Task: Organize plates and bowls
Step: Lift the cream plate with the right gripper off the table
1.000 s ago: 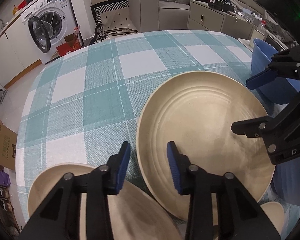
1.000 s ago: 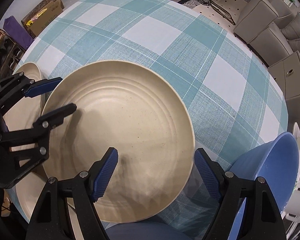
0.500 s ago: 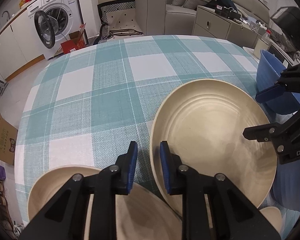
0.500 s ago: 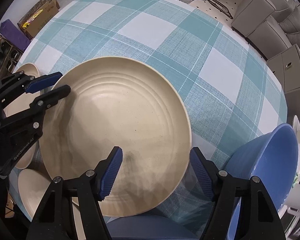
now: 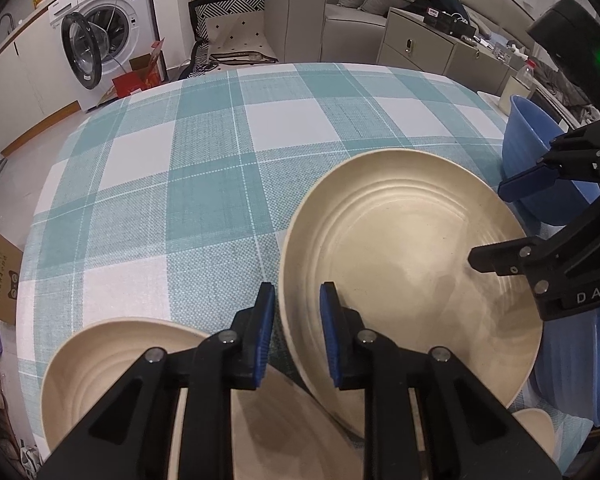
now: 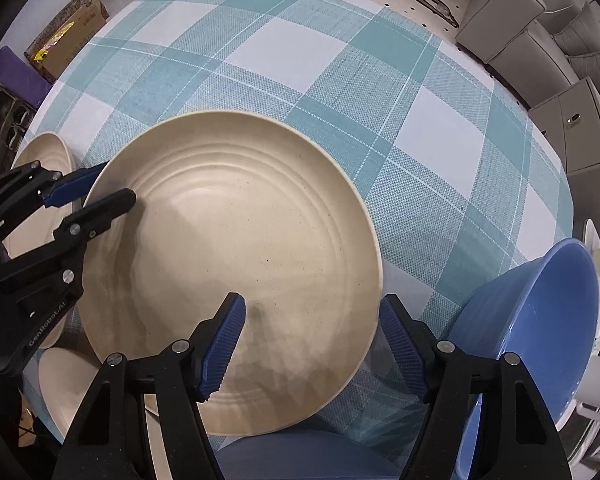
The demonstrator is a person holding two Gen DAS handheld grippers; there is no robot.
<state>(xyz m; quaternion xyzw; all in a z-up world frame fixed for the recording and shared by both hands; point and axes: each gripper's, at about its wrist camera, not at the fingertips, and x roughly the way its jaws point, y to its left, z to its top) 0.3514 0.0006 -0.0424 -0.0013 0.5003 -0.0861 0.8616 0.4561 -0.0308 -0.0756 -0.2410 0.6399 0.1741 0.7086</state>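
While my left gripper (image 5: 296, 332) is closed tight on the near rim of the large beige plate (image 5: 408, 264), my right gripper (image 6: 312, 344) stands about half open over the opposite edge of this plate, one pad above the inside and the other outside the rim, not pressing on it. Near my left gripper lie two smaller beige plates (image 5: 112, 360), overlapping each other, on the table with the teal checked cloth (image 5: 204, 184). Farther to the right a blue bowl (image 6: 540, 312) leans tilted at the table edge.
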